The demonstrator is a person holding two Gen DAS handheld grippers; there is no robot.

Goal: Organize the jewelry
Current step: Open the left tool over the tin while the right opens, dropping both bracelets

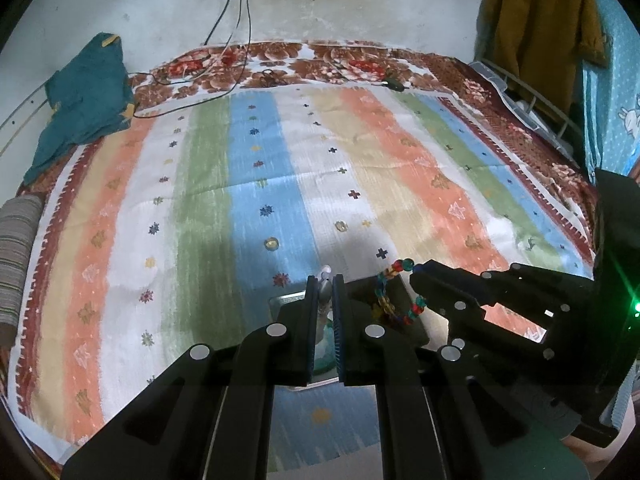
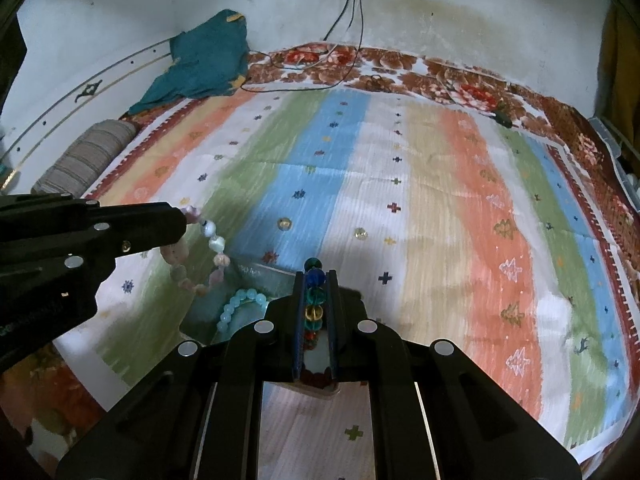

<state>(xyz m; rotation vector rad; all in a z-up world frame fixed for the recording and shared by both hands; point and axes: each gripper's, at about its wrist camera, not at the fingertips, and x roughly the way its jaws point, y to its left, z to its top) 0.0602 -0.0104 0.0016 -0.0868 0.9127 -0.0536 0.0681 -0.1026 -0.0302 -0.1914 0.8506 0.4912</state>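
My left gripper (image 1: 325, 284) is shut on a pale pink and white bead bracelet (image 2: 208, 256), which hangs from its tips (image 2: 182, 220) above a metal tray (image 2: 264, 280). My right gripper (image 2: 316, 280) is shut on a multicoloured bead bracelet (image 1: 394, 292), which dangles over the tray (image 1: 284, 300) in the left wrist view. A light blue bead bracelet (image 2: 240, 308) lies in the tray. Two small round gems (image 1: 272, 243) (image 1: 341, 225) lie on the striped cloth beyond.
The striped cloth (image 1: 280, 168) covers a bed with a floral blanket (image 1: 320, 60) under it. A teal garment (image 1: 84, 100) and a striped bolster (image 1: 16, 256) sit at the left. Cables (image 1: 240, 20) run down the wall. A rack (image 1: 536, 112) stands at the right.
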